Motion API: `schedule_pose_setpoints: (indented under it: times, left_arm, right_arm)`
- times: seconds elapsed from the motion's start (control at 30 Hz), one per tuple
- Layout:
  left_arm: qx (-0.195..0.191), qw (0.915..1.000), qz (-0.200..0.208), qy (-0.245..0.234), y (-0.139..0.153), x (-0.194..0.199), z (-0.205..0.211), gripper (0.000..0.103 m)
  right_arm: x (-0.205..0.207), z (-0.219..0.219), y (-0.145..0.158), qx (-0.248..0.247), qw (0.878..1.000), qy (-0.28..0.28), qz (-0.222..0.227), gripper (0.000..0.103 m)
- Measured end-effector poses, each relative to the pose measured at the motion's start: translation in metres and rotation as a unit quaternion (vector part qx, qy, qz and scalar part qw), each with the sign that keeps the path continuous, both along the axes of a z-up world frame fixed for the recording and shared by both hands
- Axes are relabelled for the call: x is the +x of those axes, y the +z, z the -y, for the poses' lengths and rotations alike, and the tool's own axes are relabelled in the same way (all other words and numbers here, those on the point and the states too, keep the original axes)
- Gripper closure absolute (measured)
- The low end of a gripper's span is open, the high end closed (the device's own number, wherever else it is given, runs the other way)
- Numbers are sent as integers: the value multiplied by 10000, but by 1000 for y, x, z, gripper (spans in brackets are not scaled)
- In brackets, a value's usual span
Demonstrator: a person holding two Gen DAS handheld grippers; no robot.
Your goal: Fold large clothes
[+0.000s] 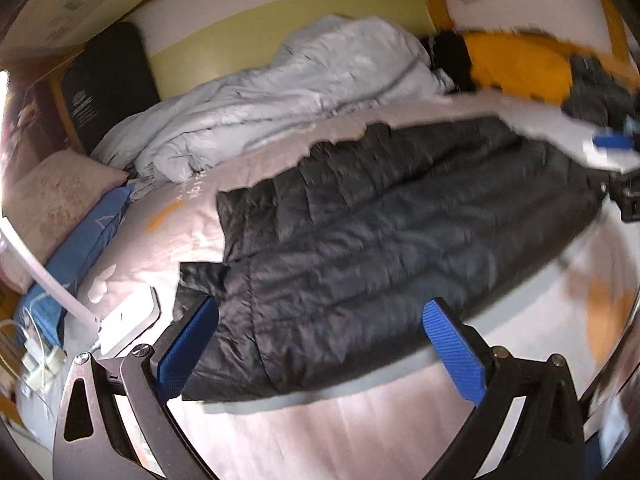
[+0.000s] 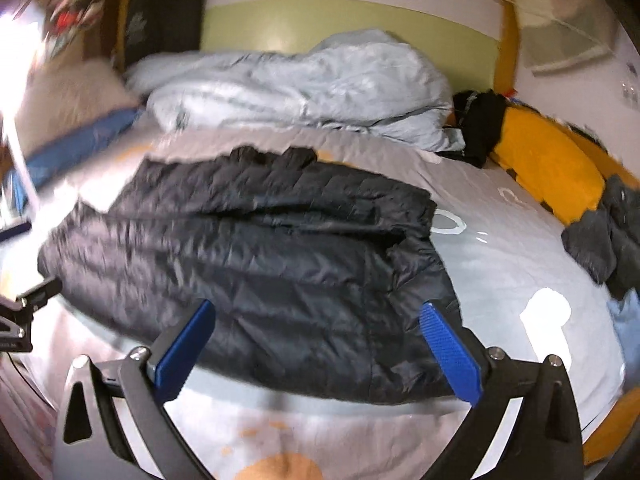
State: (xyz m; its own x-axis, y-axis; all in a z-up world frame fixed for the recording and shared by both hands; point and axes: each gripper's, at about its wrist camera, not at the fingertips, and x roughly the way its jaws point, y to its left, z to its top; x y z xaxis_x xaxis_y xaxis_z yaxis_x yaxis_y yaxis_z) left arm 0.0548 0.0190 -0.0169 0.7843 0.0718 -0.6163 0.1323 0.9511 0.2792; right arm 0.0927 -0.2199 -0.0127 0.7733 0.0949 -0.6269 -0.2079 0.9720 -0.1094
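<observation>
1. My left fingers stand wide apart with nothing between the blue pads, hanging just above the near hem of the black puffer jacket.
2. My right fingers are spread just as wide and empty, over the same near edge of the jacket.
3. The jacket lies across the middle of the bed, on the grey printed cover, quilted in stitched bands, shiny and wrinkled, with a layer folded over on top.
4. A crumpled pale blue duvet is heaped along the bed's far edge, behind the jacket.
</observation>
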Motion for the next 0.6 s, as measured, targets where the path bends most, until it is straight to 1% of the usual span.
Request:
schedule_pose_setpoints:
  times: [0.03, 0.07, 0.1, 0.17, 0.27, 0.33, 0.37, 0.47, 0.53, 0.6]
  left_arm:
    - [68, 9999, -105, -109, -7, 1, 4, 1]
    - [166, 9993, -222, -256, -17, 2, 10, 1]
    - [333, 9986, -275, -312, -25, 3, 15, 1]
    - [705, 9964, -320, -357, -40, 4, 25, 1]
    - [964, 9937, -404, -414, -57, 7, 31, 1]
    - [1067, 9925, -454, -378, -66, 10, 32, 1]
    - [1088, 9923, -475, -356, -69, 11, 32, 1]
    - [1107, 9920, -517, -317, -77, 16, 30, 1]
    - [1164, 9922, -376, -243, -78, 18, 28, 1]
    - [1142, 9930, -285, -31, -77, 23, 21, 1]
  right_arm:
    - [-3, -4, -3, -94, 9998, -105, 106, 1]
    - [-9, -12, -8, -212, 9990, -220, 315, 1]
    - [-11, -21, -12, -357, 9985, -181, 379, 1]
    - [-12, -39, -23, -744, 9968, 78, 270, 1]
    - [-15, -54, -39, -1037, 9937, 394, 136, 1]
    - [-17, -62, -49, -1312, 9899, 541, 73, 1]
    - [-17, -66, -57, -1527, 9867, 557, 58, 1]
    - [-11, -71, -76, -1966, 9796, 424, -15, 1]
    - [-5, -68, -83, -2092, 9776, 210, -28, 1]
    - [1, -61, -84, -2019, 9794, 85, -51, 1]
